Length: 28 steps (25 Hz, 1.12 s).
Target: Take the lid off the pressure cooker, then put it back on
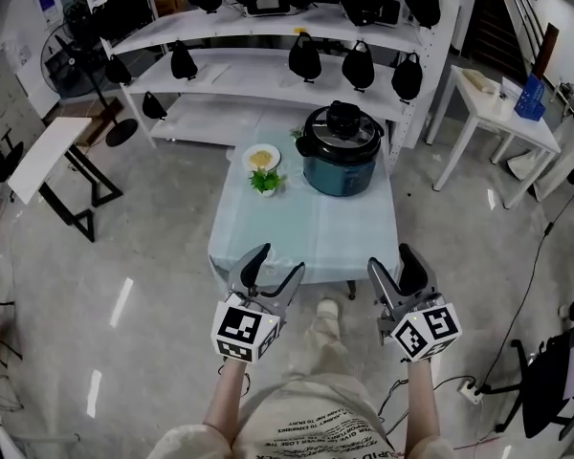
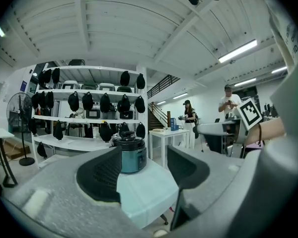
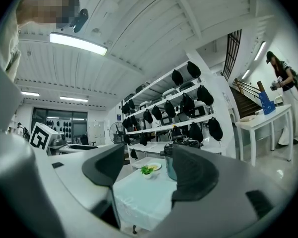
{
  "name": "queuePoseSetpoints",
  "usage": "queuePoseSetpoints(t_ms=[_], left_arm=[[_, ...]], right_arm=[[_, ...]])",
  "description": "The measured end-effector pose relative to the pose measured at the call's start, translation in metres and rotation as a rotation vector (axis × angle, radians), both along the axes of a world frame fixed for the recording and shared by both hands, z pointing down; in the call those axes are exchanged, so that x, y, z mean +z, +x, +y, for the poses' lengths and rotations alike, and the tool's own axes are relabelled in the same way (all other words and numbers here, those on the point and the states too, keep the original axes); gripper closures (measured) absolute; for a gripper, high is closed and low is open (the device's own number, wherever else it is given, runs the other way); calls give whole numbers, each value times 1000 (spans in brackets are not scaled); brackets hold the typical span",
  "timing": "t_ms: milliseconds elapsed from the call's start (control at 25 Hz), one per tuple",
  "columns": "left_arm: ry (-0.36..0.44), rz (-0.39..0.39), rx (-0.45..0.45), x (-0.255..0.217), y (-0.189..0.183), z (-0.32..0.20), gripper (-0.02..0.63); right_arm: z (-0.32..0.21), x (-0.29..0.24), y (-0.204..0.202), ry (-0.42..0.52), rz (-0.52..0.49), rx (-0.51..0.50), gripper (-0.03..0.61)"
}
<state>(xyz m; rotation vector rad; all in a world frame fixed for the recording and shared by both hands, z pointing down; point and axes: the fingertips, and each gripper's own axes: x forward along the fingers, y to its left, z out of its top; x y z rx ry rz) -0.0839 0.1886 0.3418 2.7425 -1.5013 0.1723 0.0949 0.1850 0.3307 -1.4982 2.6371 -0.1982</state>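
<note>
Teal pressure cooker (image 1: pixel 341 151), lid (image 1: pixel 342 127) on, stands at the counter's (image 1: pixel 306 228) far end beside a plate (image 1: pixel 261 158) of yellow food. Left hand-held gripper (image 1: pixel 277 263) and right hand-held gripper (image 1: pixel 392 259) hover spread, empty, at its near edge.

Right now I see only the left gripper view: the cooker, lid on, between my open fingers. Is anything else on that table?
Observer: Yes. In the head view a plate with food and a small plant stand left of the pressure cooker, apart from it.
Operator: What is the right gripper doing?
Observer: The right gripper has its fingers apart, with nothing between them.
Operator: Where are both grippers, seen from above?
Observer: Side by side, the left gripper too, at the table's near edge; the cooker is at the far end.
</note>
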Motion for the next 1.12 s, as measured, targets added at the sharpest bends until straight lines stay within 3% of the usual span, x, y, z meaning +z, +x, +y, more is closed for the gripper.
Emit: queuePoseSetpoints(t_ms=[480,1120], left_arm=[[17,6,-20,-10,10,-126,341],[-52,3,-67,2,42,-264,341]], right_arm=[[-134,-3,5,-1,5,-34,290],[-273,10,23,-66,48,-132,290]])
